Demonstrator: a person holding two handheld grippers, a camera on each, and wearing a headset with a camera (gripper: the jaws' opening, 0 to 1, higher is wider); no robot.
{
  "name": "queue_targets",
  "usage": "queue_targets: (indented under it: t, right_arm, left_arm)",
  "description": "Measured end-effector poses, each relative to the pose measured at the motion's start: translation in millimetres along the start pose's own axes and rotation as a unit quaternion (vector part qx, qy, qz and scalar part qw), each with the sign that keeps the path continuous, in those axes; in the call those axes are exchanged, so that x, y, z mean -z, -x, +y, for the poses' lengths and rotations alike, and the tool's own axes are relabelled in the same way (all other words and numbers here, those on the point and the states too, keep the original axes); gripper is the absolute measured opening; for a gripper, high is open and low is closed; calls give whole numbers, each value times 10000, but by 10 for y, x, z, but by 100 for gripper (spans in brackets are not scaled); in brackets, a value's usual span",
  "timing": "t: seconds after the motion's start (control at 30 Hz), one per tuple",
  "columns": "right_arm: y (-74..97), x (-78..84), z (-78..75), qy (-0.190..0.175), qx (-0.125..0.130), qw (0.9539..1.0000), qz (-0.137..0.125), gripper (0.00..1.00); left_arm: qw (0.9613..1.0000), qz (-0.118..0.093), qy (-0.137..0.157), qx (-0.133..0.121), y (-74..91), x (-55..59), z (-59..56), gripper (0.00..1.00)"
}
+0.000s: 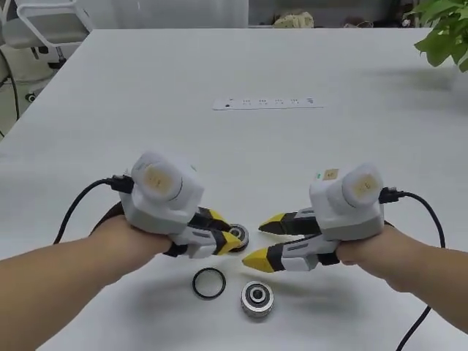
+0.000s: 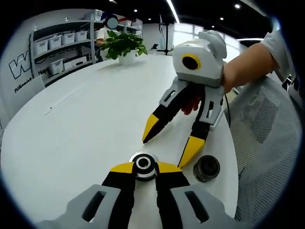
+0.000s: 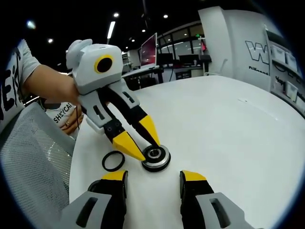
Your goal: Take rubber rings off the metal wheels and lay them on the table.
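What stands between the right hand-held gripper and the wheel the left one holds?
Nothing visible. Bare white table separates the right hand-held gripper from the silver metal wheel in the left hand-held gripper; the black rubber ring lies aside.

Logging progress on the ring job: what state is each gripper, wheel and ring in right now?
left gripper: shut on the held wheel.
held wheel: clamped between the jaws, a dark ring seemingly on its rim.
right gripper: open, holding nothing.
loose rubber ring: off its wheel, lying flat on the table.
second wheel: lying flat, rim looks bare.
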State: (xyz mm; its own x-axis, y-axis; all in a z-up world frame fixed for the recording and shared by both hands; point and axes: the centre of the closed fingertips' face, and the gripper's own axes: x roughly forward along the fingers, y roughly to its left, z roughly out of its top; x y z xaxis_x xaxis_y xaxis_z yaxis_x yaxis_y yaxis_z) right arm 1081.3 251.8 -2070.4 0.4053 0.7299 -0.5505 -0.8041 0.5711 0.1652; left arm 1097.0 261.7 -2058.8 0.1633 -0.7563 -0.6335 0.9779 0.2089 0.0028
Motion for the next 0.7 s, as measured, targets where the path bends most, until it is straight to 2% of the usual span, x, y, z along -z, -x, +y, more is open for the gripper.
queue_targets:
  t: [0.1, 0.53, 0.7]
  right_arm:
    - [-2, -3, 5, 3, -4, 10000, -2, 42]
    - [-54, -51, 25, 68, 20, 10000, -48, 40]
    - [-85, -66, 26, 83, 49, 9999, -62, 39]
  left_arm:
    - [9999, 22, -114, -57, -8, -3, 9, 12]
    - [9999, -88, -90, -88, -9, -23, 29, 9]
    - [9999, -61, -75, -117, 4, -15, 25, 9]
